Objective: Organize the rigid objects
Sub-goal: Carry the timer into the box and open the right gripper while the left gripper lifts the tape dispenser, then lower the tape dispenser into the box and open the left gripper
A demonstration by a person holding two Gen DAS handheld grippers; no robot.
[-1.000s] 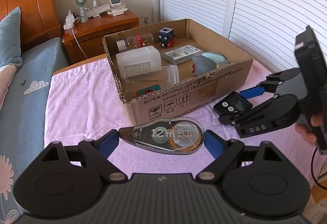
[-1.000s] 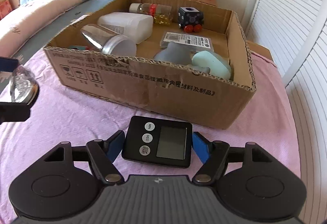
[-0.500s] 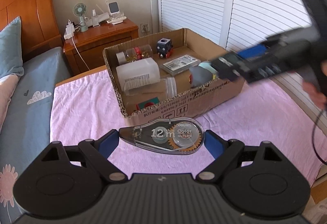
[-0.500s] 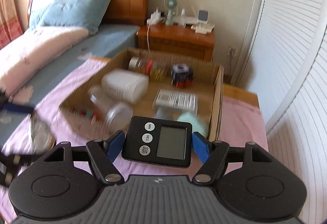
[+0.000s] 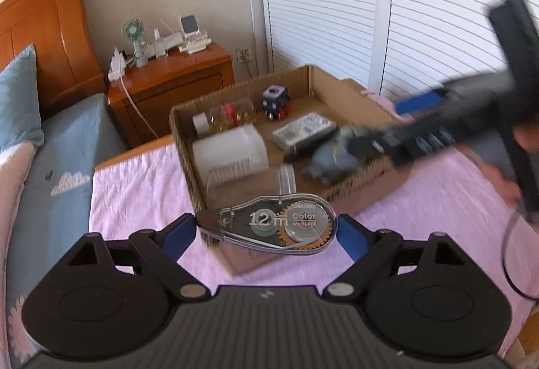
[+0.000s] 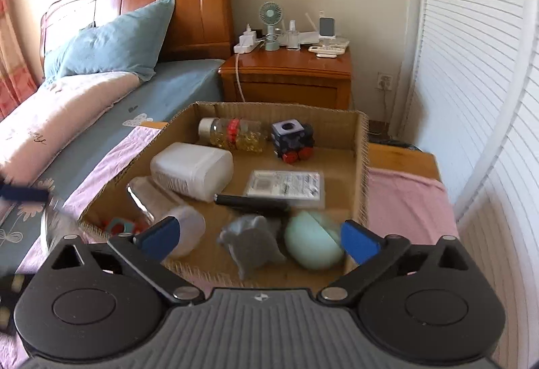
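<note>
My left gripper (image 5: 266, 229) is shut on a clear correction tape dispenser (image 5: 269, 222) and holds it above the pink cloth, near the front corner of the cardboard box (image 5: 357, 89). My right gripper (image 6: 259, 236) is open and empty above the box's near wall (image 6: 269, 278). The black timer (image 6: 252, 202) lies edge-on inside the box, between a white jar (image 6: 192, 170) and a grey figure (image 6: 252, 242). The right gripper shows blurred over the box in the left wrist view (image 5: 421, 133).
The box also holds a pill bottle (image 6: 232, 133), a dark toy cube (image 6: 291, 141), a flat packet (image 6: 286, 183), a mint green object (image 6: 313, 244) and a clear jar (image 6: 178, 224). A wooden nightstand (image 6: 289, 79) stands behind; louvered doors (image 6: 478, 66) at right.
My right gripper moved over the box, opened and let go of the timer, which now lies in the box. My left gripper rose and moved closer to the box with the tape.
</note>
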